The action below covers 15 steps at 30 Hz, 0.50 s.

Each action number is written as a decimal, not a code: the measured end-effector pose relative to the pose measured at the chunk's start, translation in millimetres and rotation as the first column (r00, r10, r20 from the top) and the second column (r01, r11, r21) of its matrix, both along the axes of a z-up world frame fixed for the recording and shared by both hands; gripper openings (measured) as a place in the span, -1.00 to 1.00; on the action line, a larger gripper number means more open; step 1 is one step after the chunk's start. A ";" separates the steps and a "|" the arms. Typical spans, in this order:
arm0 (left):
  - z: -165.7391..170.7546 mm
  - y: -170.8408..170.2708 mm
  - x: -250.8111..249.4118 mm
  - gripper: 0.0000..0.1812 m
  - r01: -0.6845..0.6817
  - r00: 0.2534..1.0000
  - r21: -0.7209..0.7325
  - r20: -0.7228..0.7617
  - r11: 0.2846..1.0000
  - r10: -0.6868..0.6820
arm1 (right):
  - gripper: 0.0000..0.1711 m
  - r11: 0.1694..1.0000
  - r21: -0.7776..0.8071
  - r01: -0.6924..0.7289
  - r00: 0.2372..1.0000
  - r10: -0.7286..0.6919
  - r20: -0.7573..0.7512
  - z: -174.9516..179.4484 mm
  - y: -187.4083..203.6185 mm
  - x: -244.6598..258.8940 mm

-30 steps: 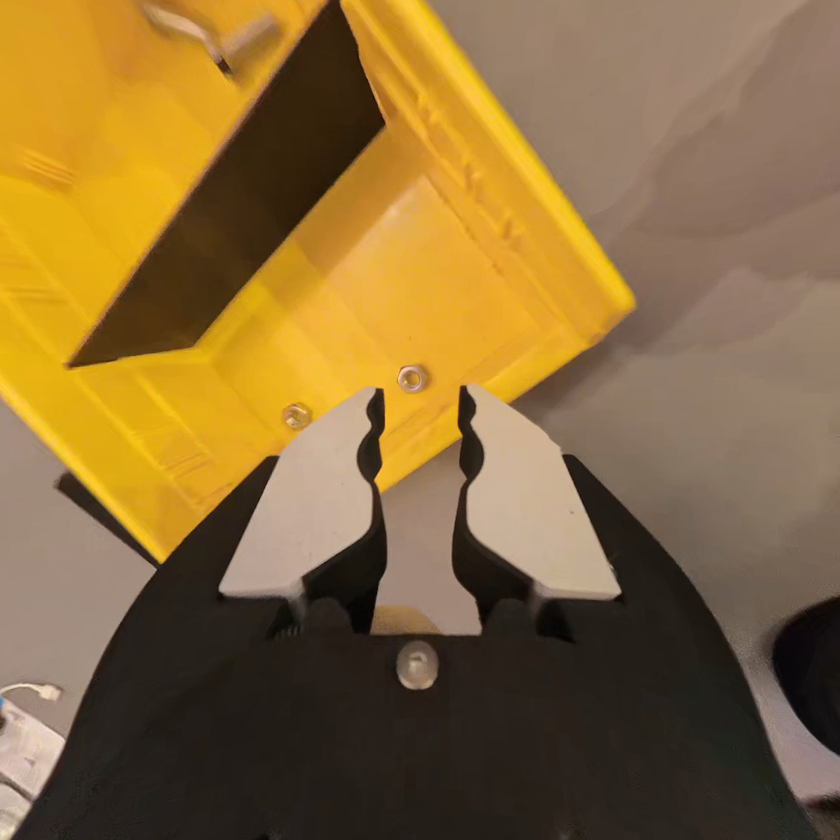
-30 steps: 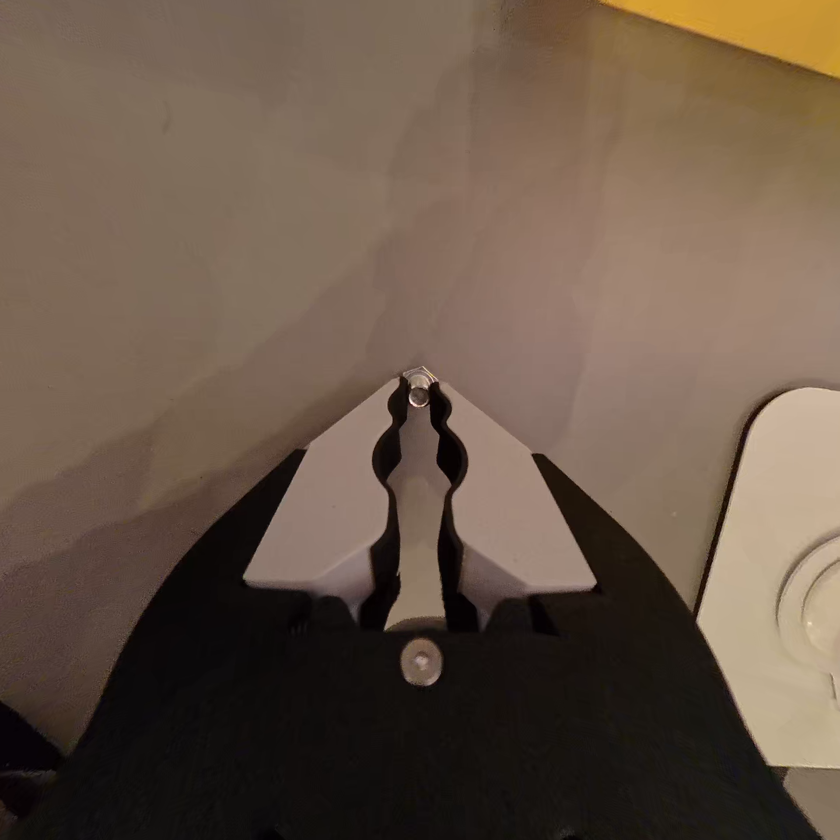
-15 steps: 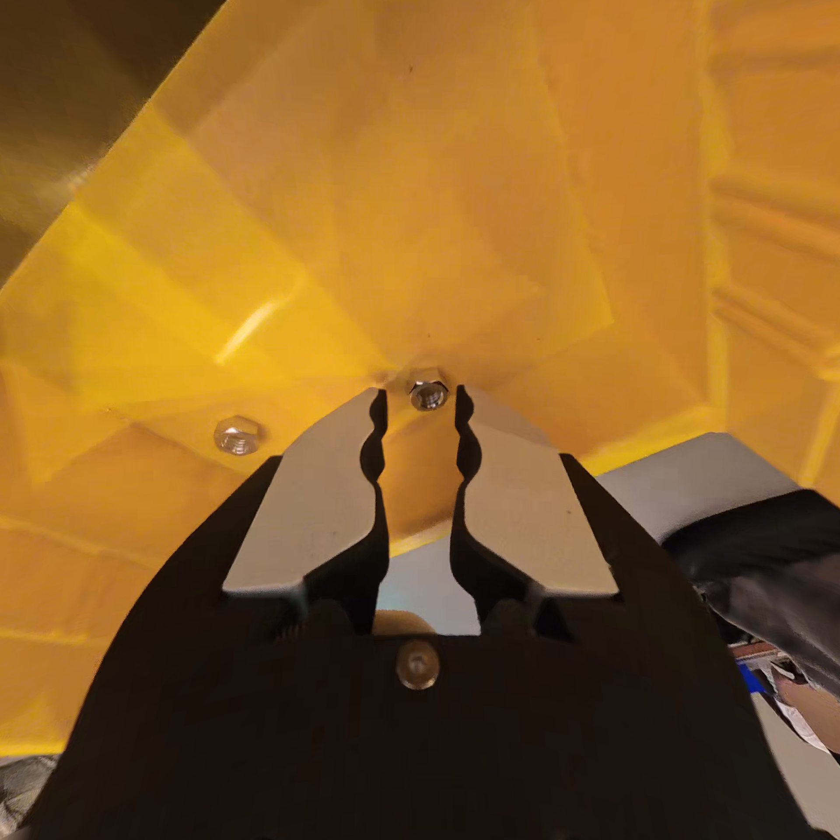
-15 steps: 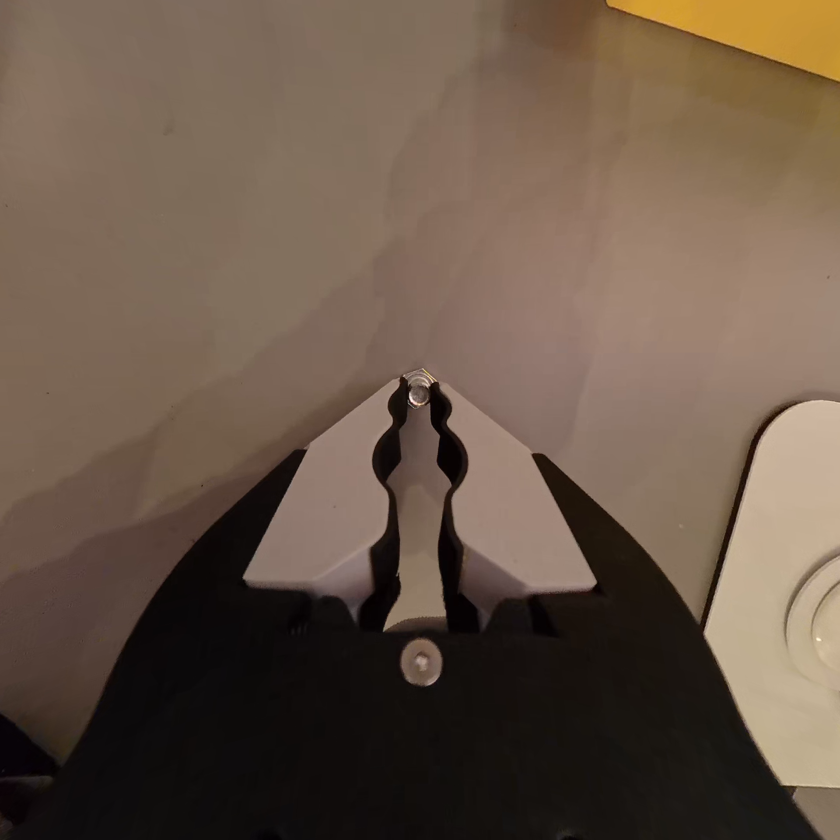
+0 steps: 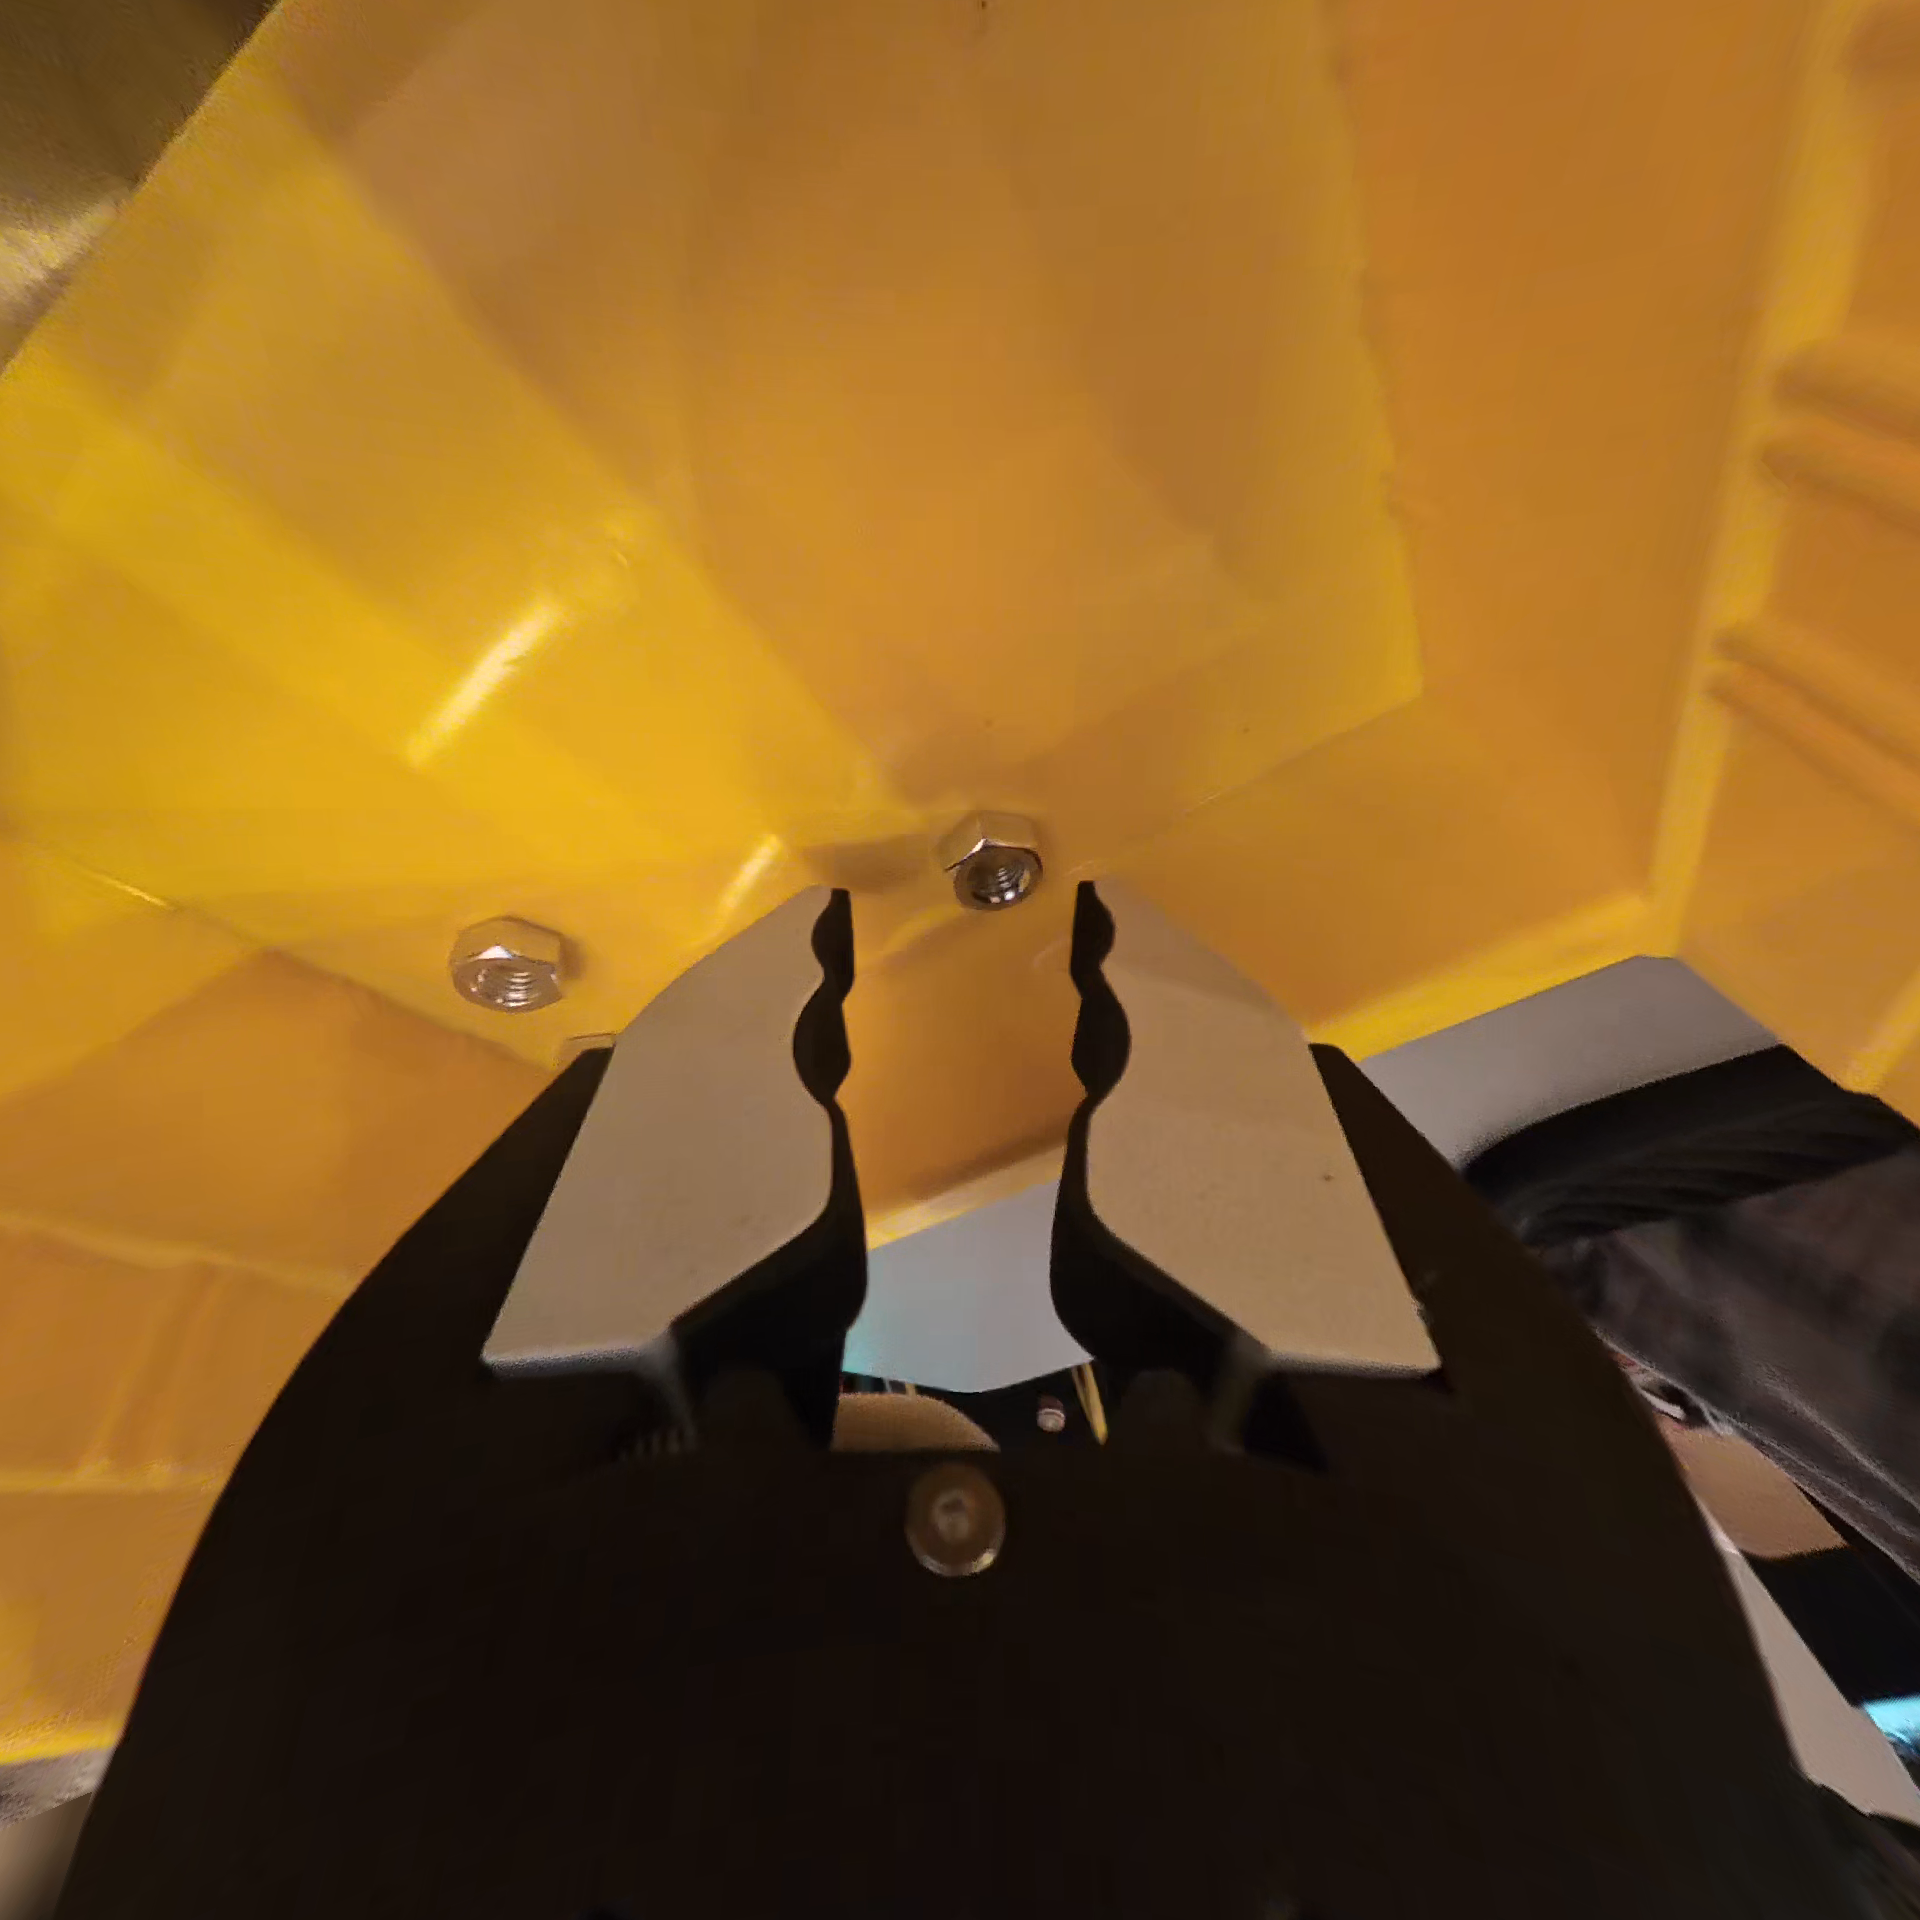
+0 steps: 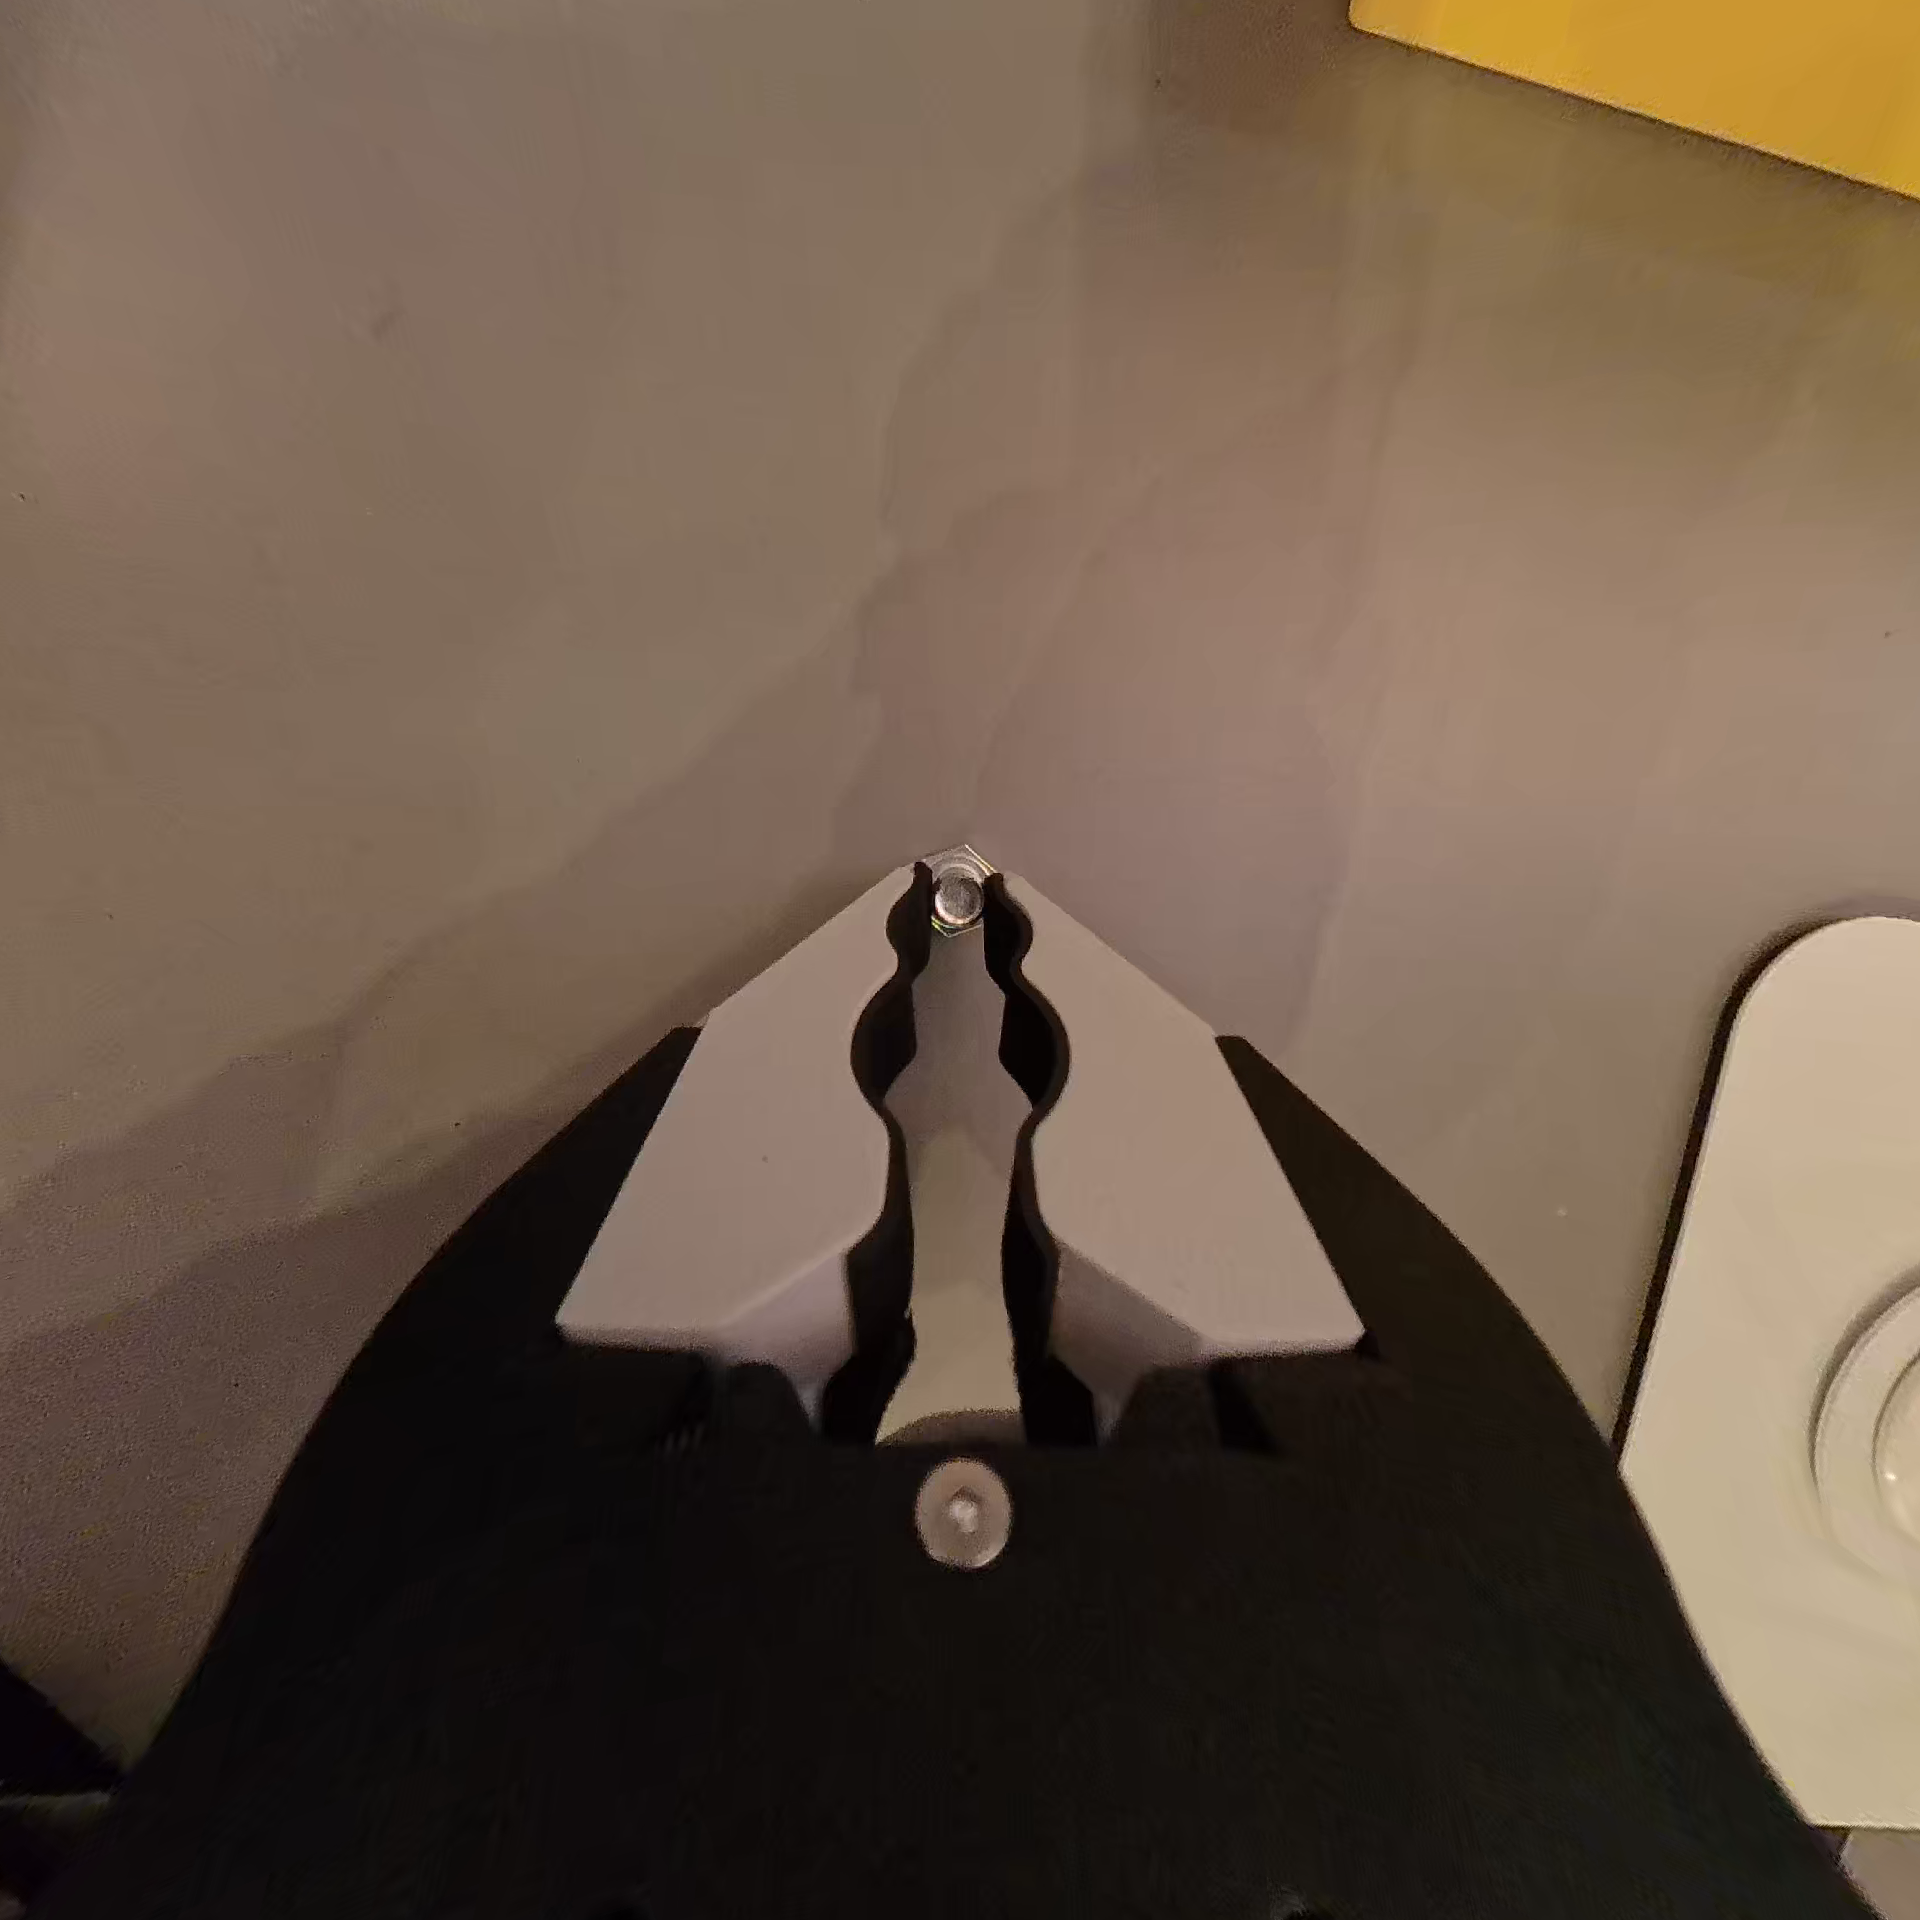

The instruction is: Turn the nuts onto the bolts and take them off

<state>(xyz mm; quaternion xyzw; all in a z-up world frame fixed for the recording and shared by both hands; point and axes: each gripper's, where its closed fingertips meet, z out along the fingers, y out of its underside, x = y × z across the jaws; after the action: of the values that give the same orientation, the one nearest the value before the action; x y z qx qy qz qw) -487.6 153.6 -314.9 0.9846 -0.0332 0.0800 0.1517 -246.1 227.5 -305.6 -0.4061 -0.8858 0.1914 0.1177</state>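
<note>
The left gripper [image 5: 956, 894] has its jaws apart inside a yellow plastic bin [image 5: 935, 416], tips just short of a hex nut [image 5: 990, 858] lying on the bin floor. A second hex nut [image 5: 511, 964] lies to its left. The right gripper [image 6: 956, 883] is clamped on a bolt [image 6: 957, 900] at its fingertips, above a grey table [image 6: 520, 520]. A white plate [image 6: 1787, 1247] lies at the right.

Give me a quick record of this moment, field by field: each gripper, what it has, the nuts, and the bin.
left gripper: open, holding nothing, tips just short of a nut
target nut: loose on the bin floor
second nut: on the bin floor, to the left
yellow bin: fills the left wrist view
right gripper: shut on a bolt
bolt: seen end-on between the tips, above the grey table
</note>
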 end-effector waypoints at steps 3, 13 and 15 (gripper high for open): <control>-3.7 -0.3 2.4 -0.80 -0.025 0.999 -0.030 0.019 0.999 0.026 | -0.91 1.000 -0.004 -0.003 1.000 0.003 -0.001 -0.2 -2.0 -0.5; -9.6 6.4 -0.1 -0.81 -0.055 0.998 0.109 0.033 0.992 0.052 | -0.86 1.000 -0.002 0.001 1.000 -0.001 -0.003 -1.8 -2.0 -0.2; -9.0 11.3 3.4 -0.81 -0.102 0.992 0.177 0.090 0.979 0.087 | -0.73 1.000 0.006 -0.004 1.000 0.004 0.003 -4.8 -2.9 0.8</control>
<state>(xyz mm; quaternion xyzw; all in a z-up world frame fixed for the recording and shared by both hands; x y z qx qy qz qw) -484.2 164.9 -324.0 0.9907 0.0005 0.1239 0.0561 -245.3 224.5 -310.4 -0.4041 -0.8874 0.1884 0.1174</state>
